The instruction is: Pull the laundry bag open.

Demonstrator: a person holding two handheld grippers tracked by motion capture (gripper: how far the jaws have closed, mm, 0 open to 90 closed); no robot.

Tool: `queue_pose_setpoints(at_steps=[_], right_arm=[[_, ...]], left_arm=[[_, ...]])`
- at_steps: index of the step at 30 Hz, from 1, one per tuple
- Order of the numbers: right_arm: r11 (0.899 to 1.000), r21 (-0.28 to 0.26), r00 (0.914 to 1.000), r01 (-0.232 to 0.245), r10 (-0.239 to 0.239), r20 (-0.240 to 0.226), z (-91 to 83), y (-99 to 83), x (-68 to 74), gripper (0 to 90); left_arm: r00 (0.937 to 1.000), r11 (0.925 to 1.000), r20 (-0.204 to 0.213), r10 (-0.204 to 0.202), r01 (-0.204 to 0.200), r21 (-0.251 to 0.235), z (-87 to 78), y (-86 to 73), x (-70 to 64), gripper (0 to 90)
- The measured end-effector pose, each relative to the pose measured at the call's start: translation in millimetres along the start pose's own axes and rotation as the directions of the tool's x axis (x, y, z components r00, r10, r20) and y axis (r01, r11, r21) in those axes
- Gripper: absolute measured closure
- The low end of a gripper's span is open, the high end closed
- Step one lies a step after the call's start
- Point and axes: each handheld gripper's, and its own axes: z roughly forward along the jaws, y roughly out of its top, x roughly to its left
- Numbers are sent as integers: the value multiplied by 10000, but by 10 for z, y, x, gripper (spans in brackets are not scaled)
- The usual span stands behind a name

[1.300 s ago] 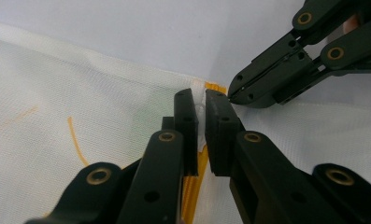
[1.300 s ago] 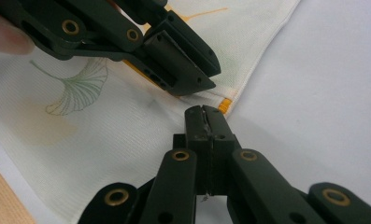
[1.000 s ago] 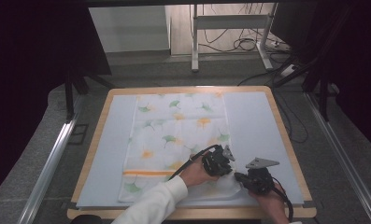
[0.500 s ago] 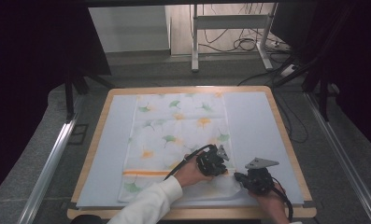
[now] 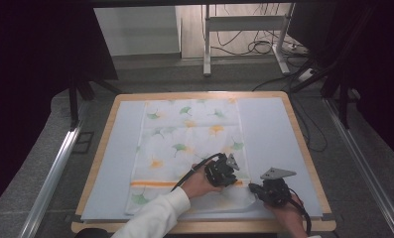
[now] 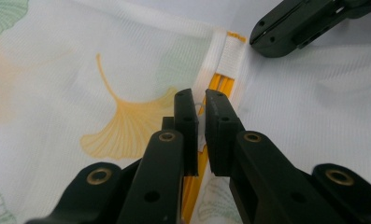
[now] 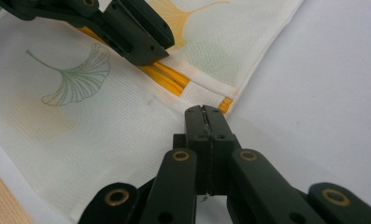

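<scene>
A white cloth (image 5: 189, 144) printed with ginkgo leaves and crossed by an orange stripe (image 5: 155, 183) lies flat on the pale mat. My left gripper (image 5: 230, 172) sits on the stripe near the cloth's right edge. In the left gripper view its jaws stand nearly together around a sliver of cloth (image 6: 57, 70) at the stripe (image 6: 220, 84). My right gripper (image 5: 254, 188) lies at the hem just right of it. Its jaws are pressed fully together on the cloth edge (image 7: 206, 95) where the orange stripe (image 7: 164, 74) ends.
The pale mat (image 5: 274, 129) covers a wooden-rimmed table (image 5: 303, 148). Bare mat lies to the right of the cloth and to its left. A white sleeve (image 5: 155, 218) crosses the cloth's lower part. Metal rails run along both sides of the table.
My left gripper has shifted slightly to the left along the orange stripe. The right gripper and the cloth have stayed where they were.
</scene>
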Motion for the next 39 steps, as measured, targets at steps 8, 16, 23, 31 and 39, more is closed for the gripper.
queue_pose_setpoints(at_steps=[8, 16, 23, 31, 39], right_arm=[[10000, -14, 10000, -12, 12, -7, 1, -1, 0, 900], [10000, -26, 10000, -33, 33, -32, 1, -2, -2, 900], [10000, -17, 10000, -25, 25, -41, 0, -1, -3, 899], [10000, -18, 10000, -19, 19, -37, -2, -2, -6, 900], [10000, 16, 10000, -11, 11, -36, -2, 0, 0, 900]], left_arm=[[9999, 9999, -155, -2, 4, 136, -64, -78, 19, 848], [9996, 9998, -279, -23, 28, 187, -128, -164, 48, 848], [9995, 9997, -292, -127, 132, 192, -169, -226, 66, 848], [9995, 9997, -248, -177, 181, 143, -209, -291, 84, 848], [9992, 9996, -289, -265, 268, 95, -255, -365, 115, 848]])
